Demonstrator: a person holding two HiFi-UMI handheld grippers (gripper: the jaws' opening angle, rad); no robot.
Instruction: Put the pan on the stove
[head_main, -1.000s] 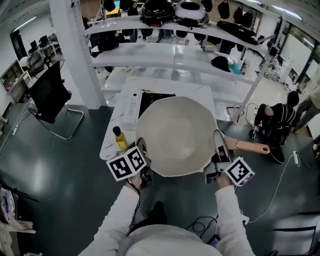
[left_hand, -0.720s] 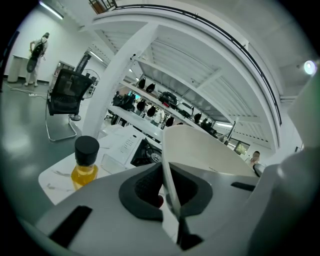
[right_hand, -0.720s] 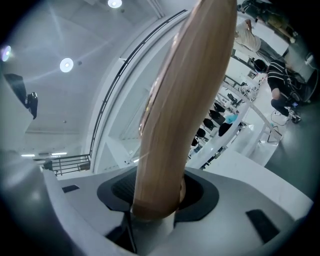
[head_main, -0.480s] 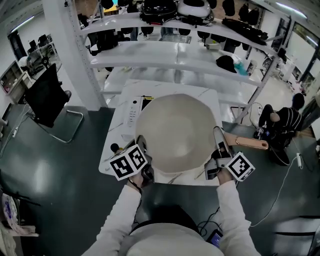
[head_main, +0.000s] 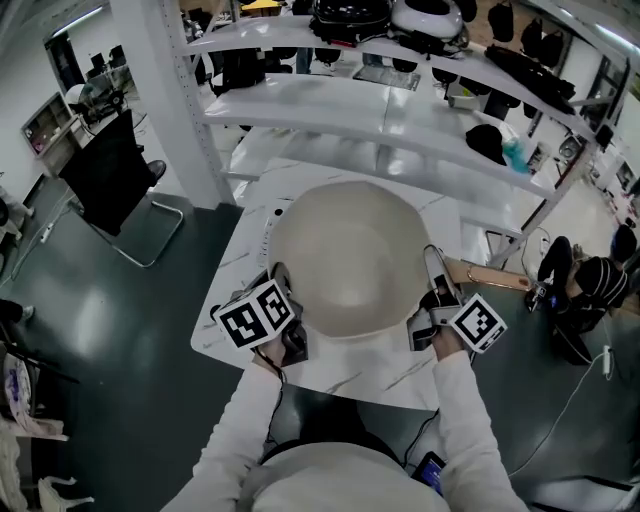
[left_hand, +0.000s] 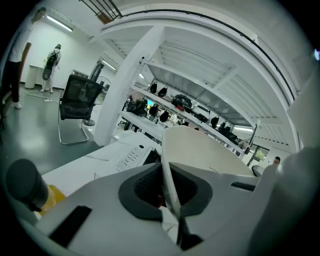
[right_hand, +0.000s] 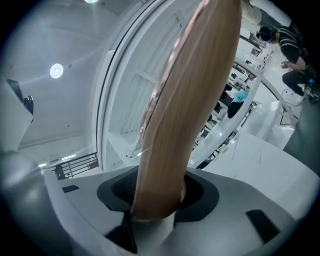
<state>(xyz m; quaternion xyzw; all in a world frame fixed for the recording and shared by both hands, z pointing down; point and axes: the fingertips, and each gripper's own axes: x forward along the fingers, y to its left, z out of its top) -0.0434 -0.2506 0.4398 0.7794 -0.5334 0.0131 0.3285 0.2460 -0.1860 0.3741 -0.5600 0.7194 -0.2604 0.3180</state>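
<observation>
A large cream pan (head_main: 350, 258) is held in the air over the white marble table (head_main: 345, 375). My left gripper (head_main: 283, 290) is shut on the pan's thin near-left rim (left_hand: 172, 172), which stands between its pads. My right gripper (head_main: 433, 290) is shut on the pan's wooden handle (right_hand: 185, 100), whose far end (head_main: 497, 277) sticks out to the right. The stove is mostly hidden under the pan in the head view. The left gripper view shows its white control strip (left_hand: 131, 155) and a bit of black glass (left_hand: 151, 156) just beyond the jaws.
A bottle of yellow liquid with a black cap (left_hand: 27, 186) stands on the table to the left of my left gripper. White shelving (head_main: 380, 110) rises behind the table. A black chair (head_main: 105, 185) stands at the left and a crouching person (head_main: 590, 285) at the right.
Both grippers and the pan have moved forward from the table's near edge over the table. The pan now covers the stove's black glass, and the bottle is hidden in the head view.
</observation>
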